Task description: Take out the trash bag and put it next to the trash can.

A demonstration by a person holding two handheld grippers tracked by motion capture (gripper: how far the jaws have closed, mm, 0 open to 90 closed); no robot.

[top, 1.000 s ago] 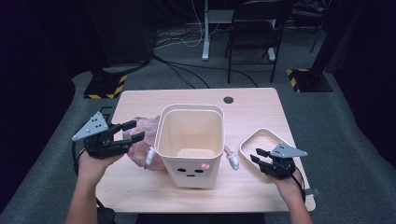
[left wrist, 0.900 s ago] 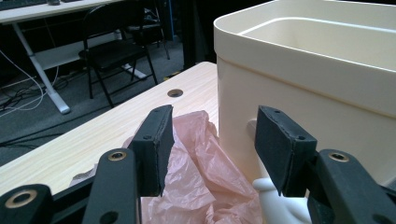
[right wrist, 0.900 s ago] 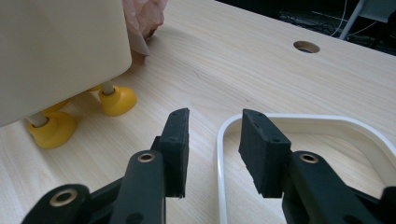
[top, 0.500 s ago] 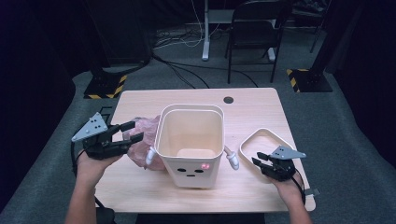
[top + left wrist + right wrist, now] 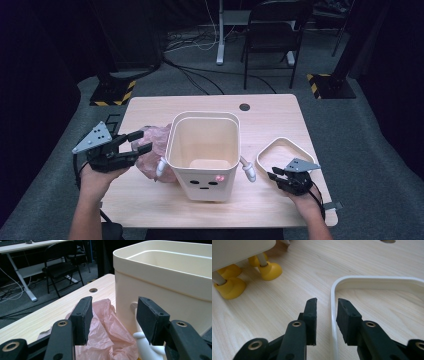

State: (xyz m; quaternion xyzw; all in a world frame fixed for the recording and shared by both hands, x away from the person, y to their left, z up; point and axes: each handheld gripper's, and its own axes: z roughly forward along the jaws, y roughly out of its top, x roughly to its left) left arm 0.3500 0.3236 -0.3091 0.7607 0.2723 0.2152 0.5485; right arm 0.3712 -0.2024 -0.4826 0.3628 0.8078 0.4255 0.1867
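A cream bin with a drawn face stands mid-table on yellow feet. Against its left side lies a crumpled pink plastic bag, with my left gripper open just above it. Seen from the left gripper view, the bag and the bin's small white arm lie beyond my open left gripper. A white rounded frame lies flat at the right. My right gripper straddles the frame's near rim; its jaws have just been closing, with a gap still showing on one side.
The wooden table has a round cable hole near its far edge. A black chair and floor cables lie beyond the table. The bin's other white arm sticks out toward the frame.
The right gripper's jaws have drawn closer together around the frame's rim. The left hand and the bag stay where they were.
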